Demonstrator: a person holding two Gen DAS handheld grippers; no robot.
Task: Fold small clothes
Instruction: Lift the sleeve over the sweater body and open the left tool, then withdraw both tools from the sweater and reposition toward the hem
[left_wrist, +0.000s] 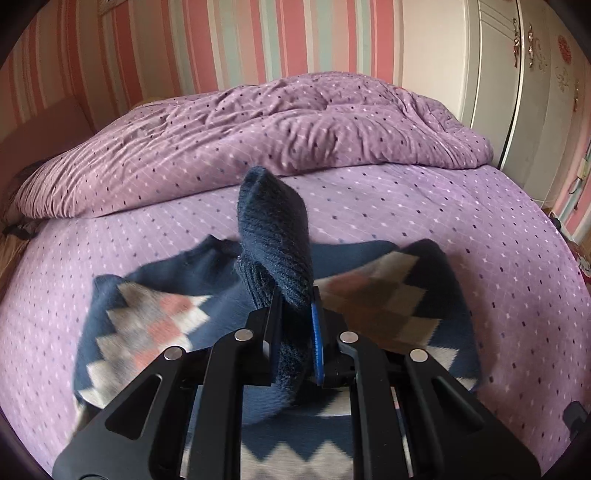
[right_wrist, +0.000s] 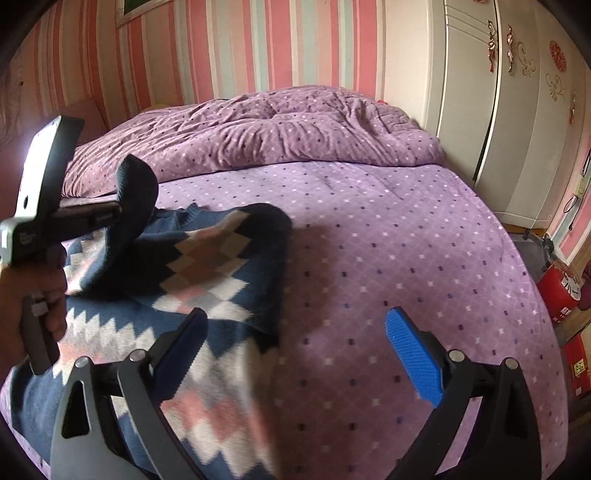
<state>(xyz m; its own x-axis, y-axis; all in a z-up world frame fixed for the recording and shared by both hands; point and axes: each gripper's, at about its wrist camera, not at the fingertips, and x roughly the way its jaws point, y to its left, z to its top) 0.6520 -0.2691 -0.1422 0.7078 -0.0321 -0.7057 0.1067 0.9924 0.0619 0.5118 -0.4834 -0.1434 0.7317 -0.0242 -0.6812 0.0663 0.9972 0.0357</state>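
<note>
A small navy sweater (left_wrist: 155, 325) with a white, pink and grey zigzag band lies on the purple bed; it also shows in the right wrist view (right_wrist: 207, 273). My left gripper (left_wrist: 295, 295) is shut on the sweater's navy sleeve (left_wrist: 273, 229) and holds it lifted above the body, the cuff sticking up. In the right wrist view the left gripper (right_wrist: 118, 212) is at the left with the sleeve (right_wrist: 136, 192) draped over its tip. My right gripper (right_wrist: 295, 325) is open and empty, low over the sweater's right edge and the sheet.
A rumpled purple quilt (left_wrist: 258, 122) is heaped across the far half of the bed. The purple dotted sheet (right_wrist: 388, 240) spreads right of the sweater. A white wardrobe (right_wrist: 498, 110) stands at the right, red boxes (right_wrist: 561, 291) on the floor beside the bed.
</note>
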